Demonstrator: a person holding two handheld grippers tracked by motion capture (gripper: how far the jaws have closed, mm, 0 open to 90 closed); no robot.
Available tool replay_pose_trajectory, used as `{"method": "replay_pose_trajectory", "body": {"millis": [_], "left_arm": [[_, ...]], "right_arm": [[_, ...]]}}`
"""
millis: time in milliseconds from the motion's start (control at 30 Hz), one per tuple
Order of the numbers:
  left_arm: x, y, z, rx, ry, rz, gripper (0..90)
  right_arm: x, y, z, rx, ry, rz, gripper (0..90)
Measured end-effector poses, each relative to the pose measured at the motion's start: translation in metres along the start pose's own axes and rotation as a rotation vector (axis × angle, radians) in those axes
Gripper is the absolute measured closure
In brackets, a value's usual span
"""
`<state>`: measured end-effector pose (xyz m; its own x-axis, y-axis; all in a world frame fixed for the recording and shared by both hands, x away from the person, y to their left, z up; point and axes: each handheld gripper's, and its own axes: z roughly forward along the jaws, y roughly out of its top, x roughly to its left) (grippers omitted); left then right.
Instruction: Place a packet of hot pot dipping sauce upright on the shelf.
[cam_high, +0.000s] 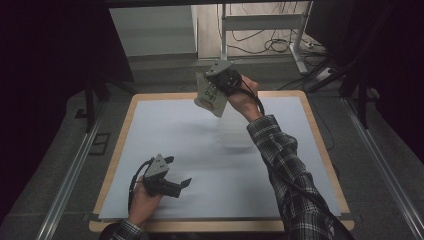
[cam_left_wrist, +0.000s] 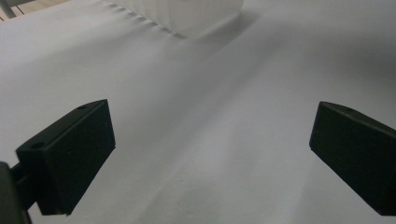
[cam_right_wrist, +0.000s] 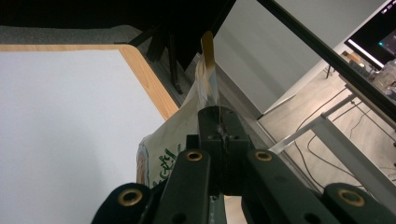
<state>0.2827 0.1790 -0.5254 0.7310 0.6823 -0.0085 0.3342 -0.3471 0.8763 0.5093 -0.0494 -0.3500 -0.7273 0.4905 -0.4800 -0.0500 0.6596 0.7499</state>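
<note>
Your right gripper (cam_high: 216, 75) is clamped on a pale printed bag (cam_high: 210, 96). The bag hangs below its jaws, above the table's far edge.

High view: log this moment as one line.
right tool: shut on bag, raised over table's far edge | left tool: open, low over white sheet, holding nothing | translucent container: ahead of left tool

A matt white sheet (cam_high: 200, 165) covers the table (cam_high: 116, 150), whose pale wood shows bare along the edges. The left gripper (cam_left_wrist: 212, 154) has matt black plastic jaws. The right gripper (cam_right_wrist: 219, 128) pinches a thin, glossy, printed plastic bag (cam_high: 210, 95). The sleeve (cam_high: 287, 170) is plaid cloth.
</note>
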Motion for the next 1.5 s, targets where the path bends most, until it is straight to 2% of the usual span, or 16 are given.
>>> {"method": "replay_pose_trajectory", "body": {"millis": [267,767,1033,1300,1500], "left_arm": [[0.0,-0.001,-0.001,-0.001,0.003,-0.002,0.3],[-0.001,0.0,0.0,0.009,0.005,0.005,0.3],[-0.002,0.0,0.001,0.014,0.007,0.008,0.2],[-0.002,0.0,0.001,0.016,0.009,0.009,0.3],[-0.002,0.0,0.002,0.019,0.01,0.015,0.3]], "right_arm": [[-0.011,-0.014,-0.006,0.036,0.012,0.011,89.3],[-0.022,-0.035,-0.024,0.091,0.03,0.024,89.1],[-0.029,-0.049,-0.036,0.133,0.025,0.023,89.0],[-0.044,-0.066,-0.054,0.168,-0.003,0.037,88.9],[-0.042,-0.07,-0.052,0.198,0.007,0.022,88.1]]}}
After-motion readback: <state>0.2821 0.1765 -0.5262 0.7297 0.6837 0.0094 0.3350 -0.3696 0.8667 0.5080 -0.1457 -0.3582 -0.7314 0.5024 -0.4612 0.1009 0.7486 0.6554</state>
